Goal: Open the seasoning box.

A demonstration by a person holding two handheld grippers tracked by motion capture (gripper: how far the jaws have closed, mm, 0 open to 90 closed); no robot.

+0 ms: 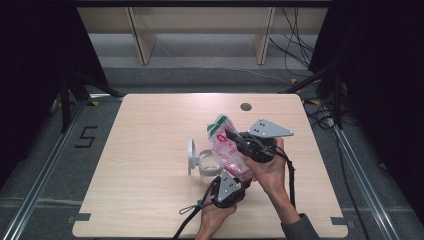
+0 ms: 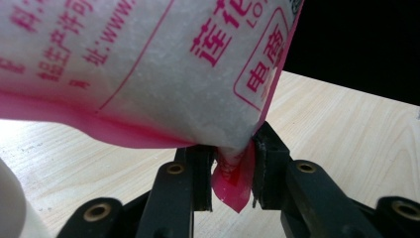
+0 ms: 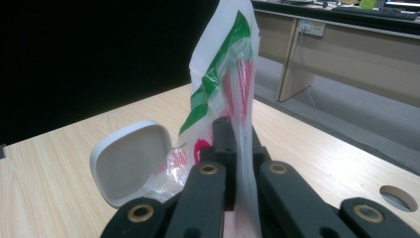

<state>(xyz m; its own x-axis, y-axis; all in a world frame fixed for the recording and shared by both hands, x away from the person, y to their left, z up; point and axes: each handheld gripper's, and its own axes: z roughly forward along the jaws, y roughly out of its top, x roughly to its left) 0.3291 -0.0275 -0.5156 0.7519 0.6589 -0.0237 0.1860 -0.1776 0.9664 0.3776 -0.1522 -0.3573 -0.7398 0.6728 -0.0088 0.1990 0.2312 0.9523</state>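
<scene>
Pink-and-white plastic, the bag (image 1: pixel 227 150) is hanging in the air just right of the white container (image 1: pixel 201 161) in the high view, slanting from the left gripper (image 1: pixel 236 181) at its lower end up to the right gripper (image 1: pixel 231 134) at its green-striped top, above the wooden table (image 1: pixel 145 150). In the left gripper view, the jaws are pinching the pink sealed corner of the bag (image 2: pixel 148 64), nearly closed on the film; the granular white filling is bulging above them, so the load probably feels heavy, slack and apt to shift. In the right gripper view, the jaws are clamping flat on the thin top film (image 3: pixel 233 74), beside the container's open lid (image 3: pixel 131 161). Slick film could slip or tear; sealed edges look the safest holds.
</scene>
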